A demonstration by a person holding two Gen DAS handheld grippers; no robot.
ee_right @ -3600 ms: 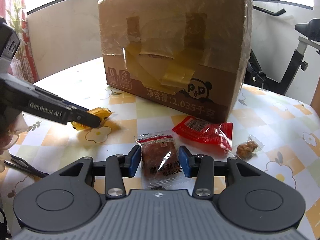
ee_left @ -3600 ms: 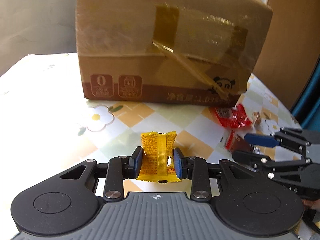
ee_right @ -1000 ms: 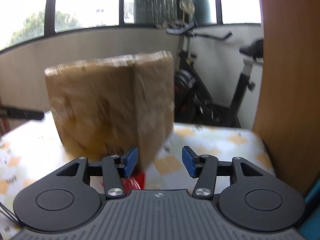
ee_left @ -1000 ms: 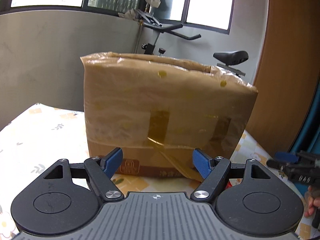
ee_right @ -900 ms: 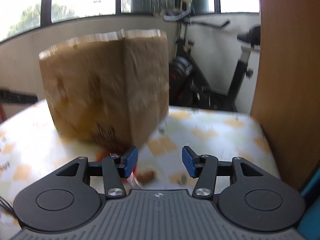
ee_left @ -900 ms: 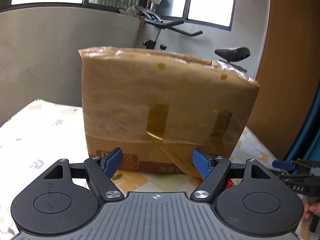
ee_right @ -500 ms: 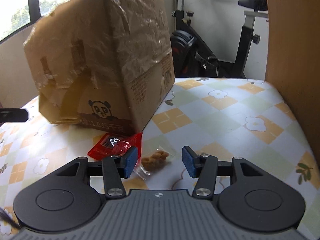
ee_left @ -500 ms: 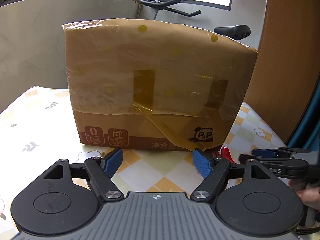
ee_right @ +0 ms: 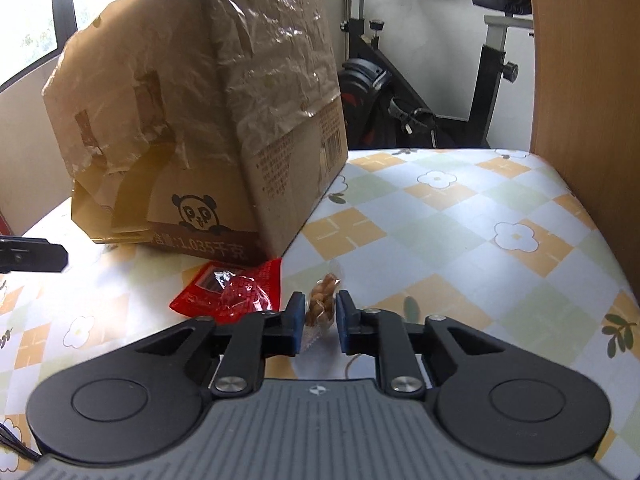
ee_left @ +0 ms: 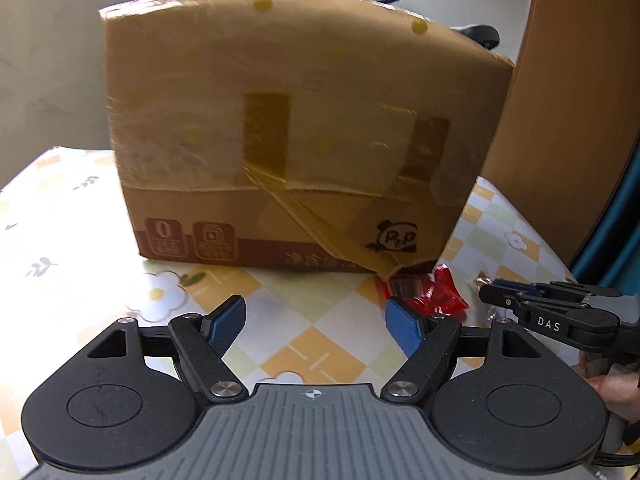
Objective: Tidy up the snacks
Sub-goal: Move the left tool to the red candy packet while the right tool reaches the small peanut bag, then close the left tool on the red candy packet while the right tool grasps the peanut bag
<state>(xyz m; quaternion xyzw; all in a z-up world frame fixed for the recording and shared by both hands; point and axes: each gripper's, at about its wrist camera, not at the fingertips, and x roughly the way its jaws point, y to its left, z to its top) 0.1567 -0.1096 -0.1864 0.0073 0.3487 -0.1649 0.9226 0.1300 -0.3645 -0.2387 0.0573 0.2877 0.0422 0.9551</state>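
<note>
A clear packet of brown nuts (ee_right: 320,302) lies on the flowered tablecloth, and my right gripper (ee_right: 319,316) is closing its blue pads on its two sides. Just left of it lies a red snack packet (ee_right: 232,292), against the corner of a taped cardboard box (ee_right: 192,120). In the left wrist view my left gripper (ee_left: 314,320) hangs open over the cloth in front of the box (ee_left: 280,140), with nothing between its fingers. The red packet (ee_left: 436,296) sits just beyond its right finger. The right gripper (ee_left: 486,298) shows there at the right, at the nut packet (ee_left: 482,280).
The table (ee_right: 460,240) has a rounded edge at the right, next to a wooden panel (ee_right: 580,80). An exercise bike (ee_right: 400,92) stands behind the table. A person's hand (ee_left: 616,388) holds the right gripper. The left gripper's finger (ee_right: 32,256) pokes in from the left.
Both grippers have come down toward the table in front of the box. The right gripper's jaws have narrowed onto the nut packet. The left gripper stays open and empty.
</note>
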